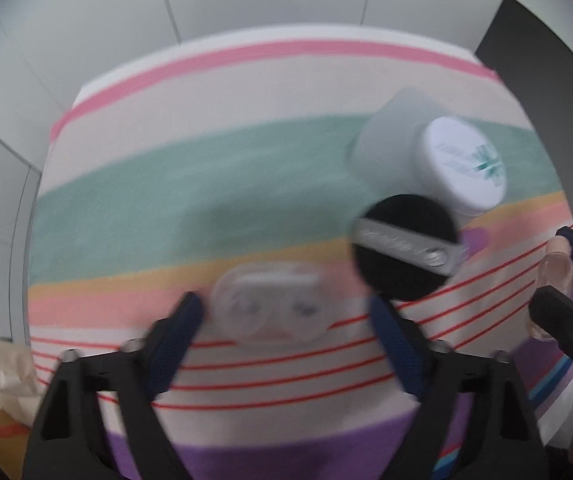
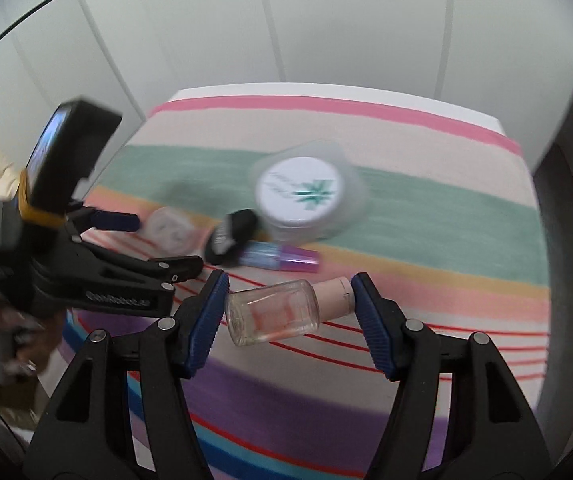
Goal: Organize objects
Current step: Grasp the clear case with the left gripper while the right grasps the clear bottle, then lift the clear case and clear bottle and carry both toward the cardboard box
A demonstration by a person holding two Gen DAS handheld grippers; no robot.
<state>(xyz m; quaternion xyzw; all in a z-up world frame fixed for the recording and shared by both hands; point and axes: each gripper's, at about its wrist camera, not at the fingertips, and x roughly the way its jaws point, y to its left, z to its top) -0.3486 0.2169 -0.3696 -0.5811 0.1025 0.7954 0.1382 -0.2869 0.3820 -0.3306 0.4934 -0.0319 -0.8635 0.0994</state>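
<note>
Nearest, the right claw [image 2: 290, 292] lay over the clear bottle [image 2: 274, 312], which rested on its side on the striped counter [image 2: 426, 216]. The claw appeared to pinch it end to end, one pad at the glass base and the other on the pale cap. The left claw [image 1: 284, 304] stood spread around the small clear case [image 1: 270, 304]; one pad was at the case's edge and the other still apart from it. This looked like the pick-up step, both hands taking one item each. Next, the left claw would need to close squarely on the case before lifting. Beyond lay the black puff [image 1: 406, 246] and purple tube [image 2: 282, 258], then the white-lidded jar [image 2: 300, 192].
</note>
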